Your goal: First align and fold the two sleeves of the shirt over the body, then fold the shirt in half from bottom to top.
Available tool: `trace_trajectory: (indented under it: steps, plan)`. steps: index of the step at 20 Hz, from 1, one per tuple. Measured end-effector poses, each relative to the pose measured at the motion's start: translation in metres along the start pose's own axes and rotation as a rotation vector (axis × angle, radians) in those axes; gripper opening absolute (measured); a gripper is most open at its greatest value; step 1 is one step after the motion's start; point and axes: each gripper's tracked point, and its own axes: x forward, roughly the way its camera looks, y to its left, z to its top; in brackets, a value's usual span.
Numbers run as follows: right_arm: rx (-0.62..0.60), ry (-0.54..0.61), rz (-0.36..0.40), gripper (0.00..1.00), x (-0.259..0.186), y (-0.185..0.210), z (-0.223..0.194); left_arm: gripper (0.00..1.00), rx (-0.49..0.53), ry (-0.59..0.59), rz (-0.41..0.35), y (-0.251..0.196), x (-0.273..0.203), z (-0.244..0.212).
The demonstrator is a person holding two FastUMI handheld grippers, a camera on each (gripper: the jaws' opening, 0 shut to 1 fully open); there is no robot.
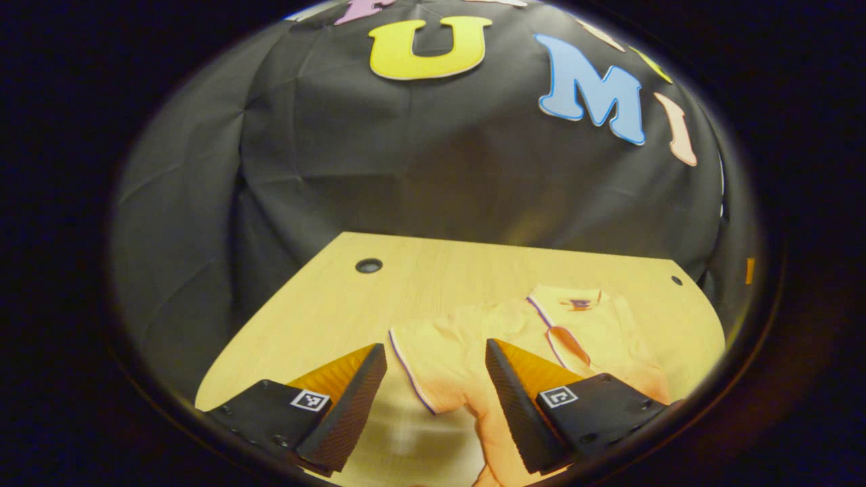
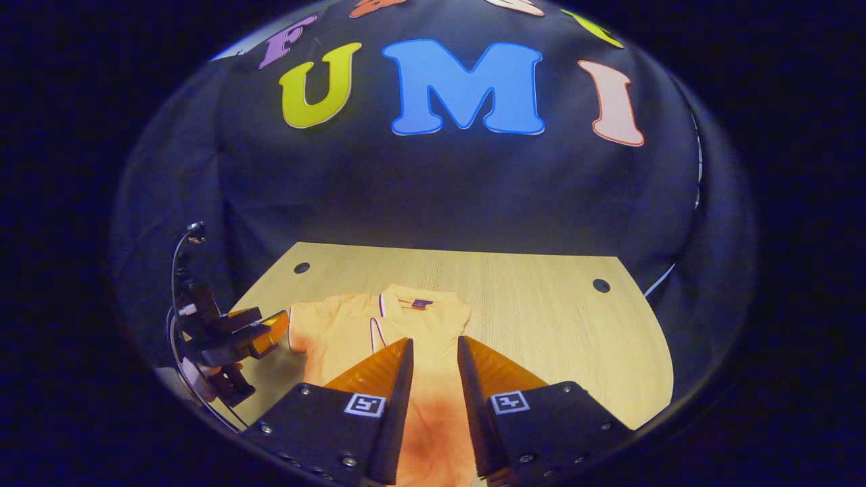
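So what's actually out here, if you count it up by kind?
Shirts: 1, a pale orange polo shirt lying flat on the table.
Tables: 1, a light wooden table.
Handheld tools: 2, the left tool and the right tool, both over the shirt.
Holes in the tabletop: 2, one near each far corner.
Total: 6.

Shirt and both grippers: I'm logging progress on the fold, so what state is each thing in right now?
Shirt: lying on the table, collar toward the far edge; its right sleeve already folded over the body, its left sleeve still spread out.
Left gripper: open, over the spread sleeve, holding nothing.
Right gripper: open with a narrow gap, over the shirt's body, holding nothing.
Table: carries the shirt.
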Motion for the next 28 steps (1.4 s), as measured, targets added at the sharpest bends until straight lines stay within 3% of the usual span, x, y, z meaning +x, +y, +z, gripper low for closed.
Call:
trace_trajectory:
  steps: [5, 12, 15, 17, 18, 19, 21, 25, 28]
  plan:
    - [0.049, 0.053, -0.076, 0.42, -0.015, -0.027, -0.024, 0.96, -0.007, 0.085, 0.035, 0.005, 0.041, -0.039]
    - [0.076, 0.087, -0.126, 0.42, -0.032, -0.051, -0.042, 0.96, -0.025, 0.137, 0.083, 0.003, 0.06, -0.064]
    - [0.084, 0.096, -0.139, 0.42, -0.037, -0.058, -0.048, 0.82, -0.004, 0.134, 0.116, 0.006, 0.064, -0.065]
    - [0.092, 0.104, -0.144, 0.42, -0.041, -0.062, -0.055, 0.58, 0.002, 0.132, 0.115, 0.005, 0.065, -0.064]
    - [0.097, 0.108, -0.147, 0.42, -0.042, -0.064, -0.059, 0.4, 0.008, 0.134, 0.116, 0.005, 0.065, -0.064]
    - [0.105, 0.113, -0.149, 0.42, -0.044, -0.065, -0.063, 0.39, 0.015, 0.136, 0.114, 0.005, 0.065, -0.063]
    - [0.118, 0.118, -0.152, 0.42, -0.048, -0.069, -0.067, 0.09, 0.04, 0.145, 0.132, 0.002, 0.066, -0.064]
    - [0.136, 0.115, -0.166, 0.42, -0.053, -0.077, -0.073, 0.09, 0.091, 0.147, 0.132, -0.008, 0.065, -0.056]
    - [0.157, 0.112, -0.18, 0.42, -0.058, -0.084, -0.077, 0.11, 0.14, 0.093, 0.091, -0.034, 0.062, -0.033]
